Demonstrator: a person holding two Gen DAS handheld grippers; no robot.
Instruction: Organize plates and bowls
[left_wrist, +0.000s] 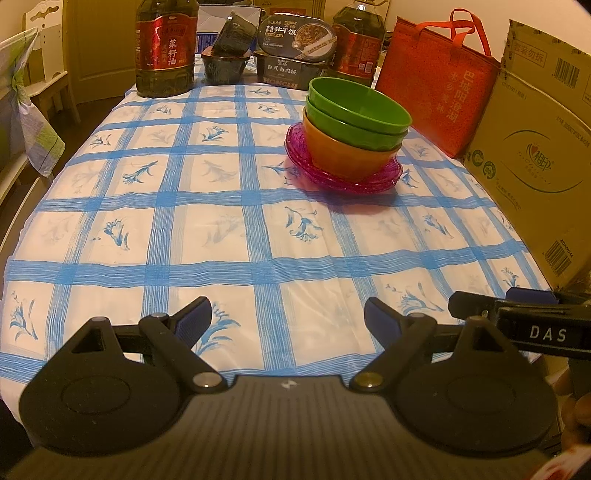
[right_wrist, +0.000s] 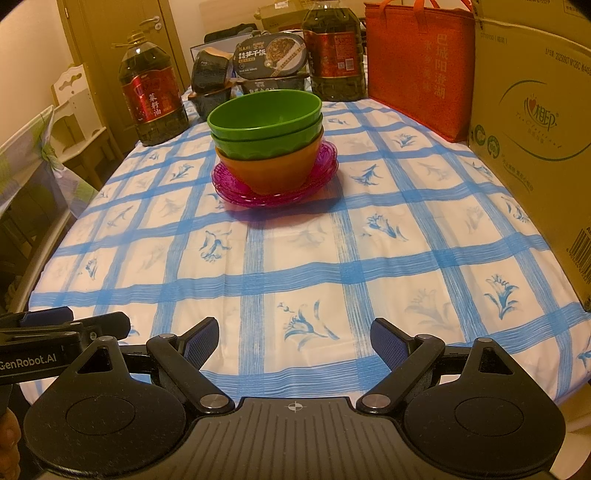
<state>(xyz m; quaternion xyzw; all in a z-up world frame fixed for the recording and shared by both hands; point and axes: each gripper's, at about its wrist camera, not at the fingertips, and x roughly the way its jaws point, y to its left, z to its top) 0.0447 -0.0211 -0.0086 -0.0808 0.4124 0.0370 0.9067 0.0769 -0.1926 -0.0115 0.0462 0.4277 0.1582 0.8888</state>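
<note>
Smooth, glossy plastic green bowls (right_wrist: 264, 110) and an orange bowl (right_wrist: 269, 171) sit on clear, ribbed pink plastic plates (right_wrist: 325, 166); a thin, slightly creased checked tablecloth (right_wrist: 332, 258), a matt woven-look orange bag (right_wrist: 417, 66), matt cardboard box (right_wrist: 535, 147), and matt black plastic gripper fingers (right_wrist: 201, 341) with textured blue pads

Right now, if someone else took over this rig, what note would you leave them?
Left tongs: open, empty, low over the near table edge.
Right tongs: open, empty, beside them.
Bowls: two green bowls nested in an orange bowl, all sitting on the stacked pink plates mid-table.
Done: everything appears gathered into one pile.
Left: probably nothing, unless the pile must be moved.
</note>
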